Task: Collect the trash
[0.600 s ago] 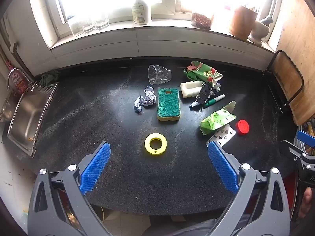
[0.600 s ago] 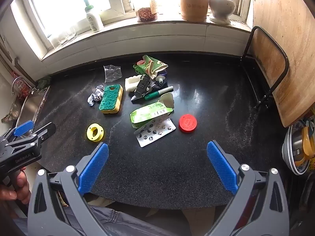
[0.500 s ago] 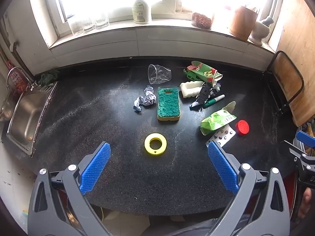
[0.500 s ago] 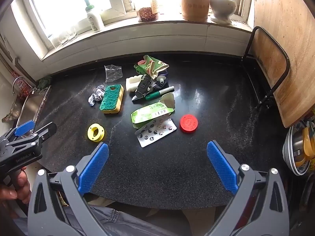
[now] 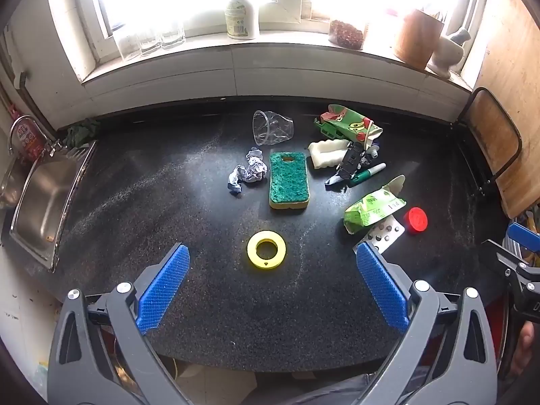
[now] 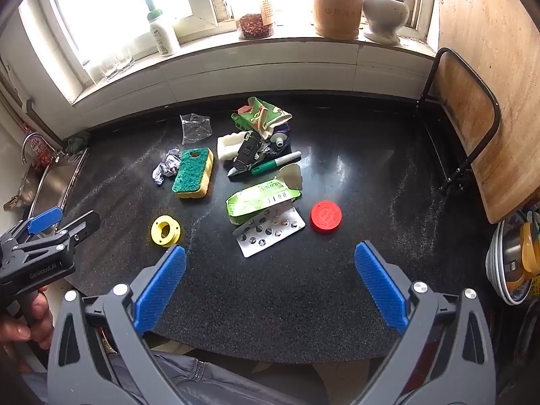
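Observation:
Litter lies on a black speckled counter: a crumpled paper wad, a clear plastic cup on its side, a green wrapper, an emptied pill blister, a red lid, a yellow tape ring and a torn green carton. My left gripper hangs open above the counter's front, the ring just beyond it. My right gripper is open too, short of the blister.
A green-topped sponge, white foam piece, green marker and black tool lie among the litter. A steel sink is at left, a wood-backed chair at right, stacked dishes far right. Bottle and jars line the windowsill.

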Demonstrator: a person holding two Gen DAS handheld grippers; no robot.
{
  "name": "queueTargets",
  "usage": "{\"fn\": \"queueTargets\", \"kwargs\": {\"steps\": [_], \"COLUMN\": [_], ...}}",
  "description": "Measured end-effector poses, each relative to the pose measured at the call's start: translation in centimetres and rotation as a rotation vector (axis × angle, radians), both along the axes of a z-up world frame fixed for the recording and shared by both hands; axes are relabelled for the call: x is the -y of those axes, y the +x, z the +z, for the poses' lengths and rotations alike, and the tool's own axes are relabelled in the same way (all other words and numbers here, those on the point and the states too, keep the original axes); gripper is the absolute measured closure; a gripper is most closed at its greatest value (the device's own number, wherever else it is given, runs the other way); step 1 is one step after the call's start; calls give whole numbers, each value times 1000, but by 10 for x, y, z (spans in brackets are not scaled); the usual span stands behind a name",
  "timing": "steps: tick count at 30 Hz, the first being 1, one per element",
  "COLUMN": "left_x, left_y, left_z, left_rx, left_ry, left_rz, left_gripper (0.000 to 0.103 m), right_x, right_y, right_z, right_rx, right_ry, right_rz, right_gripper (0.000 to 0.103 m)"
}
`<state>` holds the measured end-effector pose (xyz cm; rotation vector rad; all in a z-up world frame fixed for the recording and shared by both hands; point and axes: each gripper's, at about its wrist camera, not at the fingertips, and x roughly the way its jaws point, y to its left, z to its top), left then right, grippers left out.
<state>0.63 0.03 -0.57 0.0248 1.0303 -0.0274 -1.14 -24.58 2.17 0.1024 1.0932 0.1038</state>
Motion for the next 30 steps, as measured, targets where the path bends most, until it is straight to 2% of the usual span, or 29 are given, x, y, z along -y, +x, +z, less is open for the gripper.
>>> {"fn": "queueTargets", "kwargs": {"steps": [30], "left_x": [-5], "left_y": [7], "left_z": [-2], "left_rx": [-20], "left_ry": [3], "left_rz": [0], "left_gripper": [6], "right_x": [-2], "right_y": [4], "right_z": [-1], "right_rx": [-6], "right_ry": [0], "right_rz": [-1], "right_gripper": [6]}}
